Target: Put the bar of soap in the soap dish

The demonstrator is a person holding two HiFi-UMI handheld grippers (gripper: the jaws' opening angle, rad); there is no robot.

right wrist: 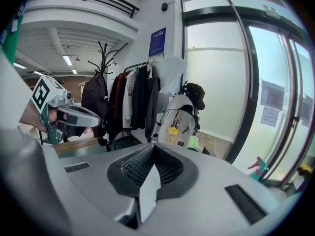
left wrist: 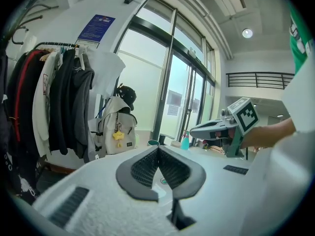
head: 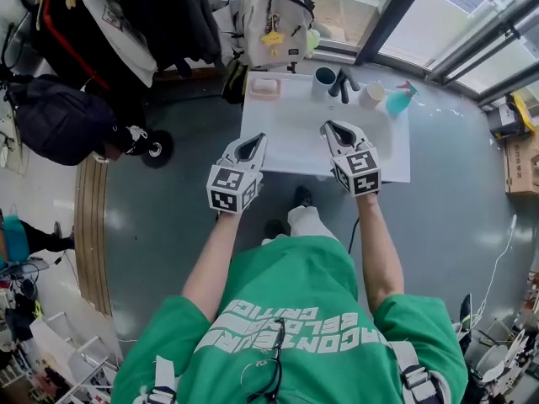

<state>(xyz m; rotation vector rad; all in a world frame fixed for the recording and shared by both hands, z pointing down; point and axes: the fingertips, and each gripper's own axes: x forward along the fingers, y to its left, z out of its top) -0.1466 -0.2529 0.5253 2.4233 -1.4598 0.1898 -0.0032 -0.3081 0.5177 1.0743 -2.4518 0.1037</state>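
A pink soap dish (head: 264, 87) stands at the far left corner of the white table (head: 286, 133); a paler block seems to lie in it, too small to be sure. My left gripper (head: 258, 139) hangs over the table's near left edge, shut and empty. My right gripper (head: 330, 127) hovers above the table's near middle, also shut with nothing in it. In the left gripper view the jaws (left wrist: 158, 149) meet at their tips, and the right gripper (left wrist: 197, 130) shows at the right. The right gripper view shows its jaws (right wrist: 153, 145) closed, with the left gripper (right wrist: 96, 118) at the left.
Along the table's far edge stand a dark cup (head: 323, 78), black objects (head: 343, 82), a white cup (head: 372, 96) and a teal spray bottle (head: 399, 99). A pale backpack (head: 271, 19) and a rack of dark coats (head: 160, 15) stand beyond the table.
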